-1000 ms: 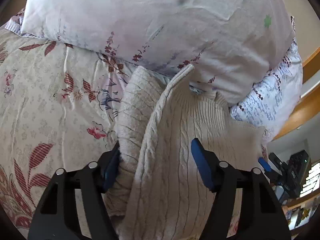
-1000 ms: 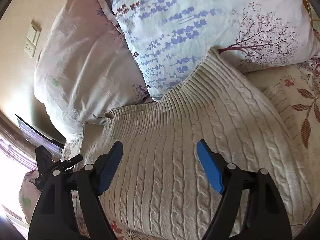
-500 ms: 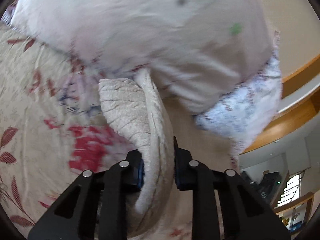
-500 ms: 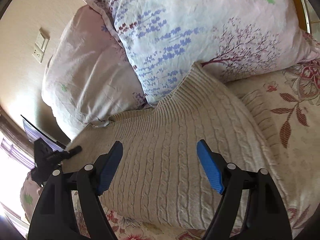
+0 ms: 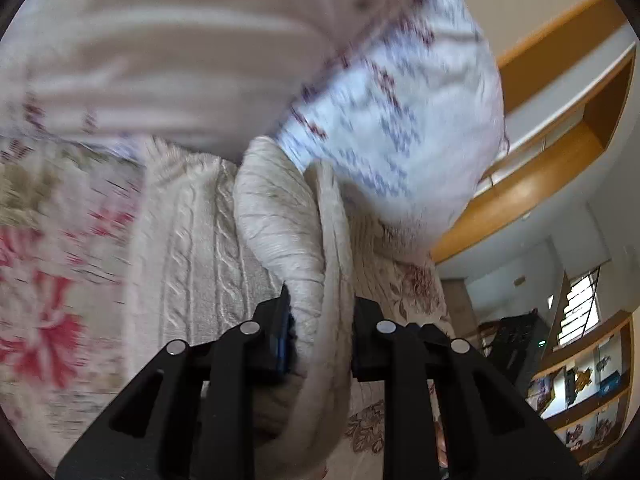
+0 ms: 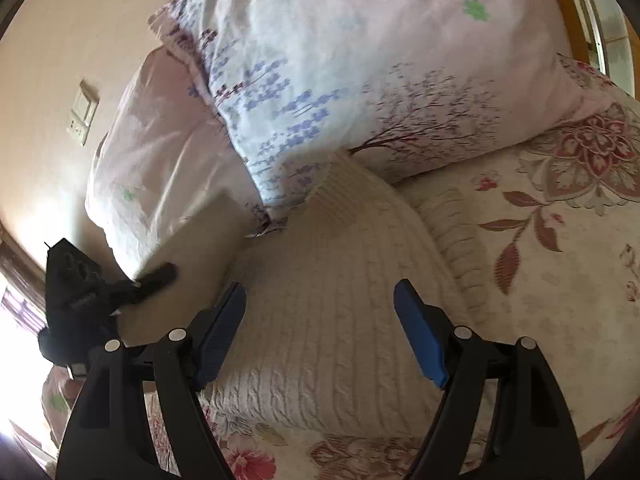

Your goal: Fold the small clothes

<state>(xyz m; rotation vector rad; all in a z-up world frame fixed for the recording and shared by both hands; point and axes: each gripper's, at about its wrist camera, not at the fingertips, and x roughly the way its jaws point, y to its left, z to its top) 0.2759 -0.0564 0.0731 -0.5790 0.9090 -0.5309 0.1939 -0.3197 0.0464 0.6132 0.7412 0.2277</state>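
Cream sweater (image 5: 192,264), mid-fold at lower centre, sat clamped in the left gripper (image 5: 320,336); the right gripper (image 6: 320,324) hung apart, likely pinning next.

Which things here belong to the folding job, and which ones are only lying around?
Belong to the job:
cream cable-knit sweater
left gripper, shut on a raised fold of the sweater
right gripper, open above the sweater

Only lying around:
floral pillow
pink pillow
floral bedspread
wall switch
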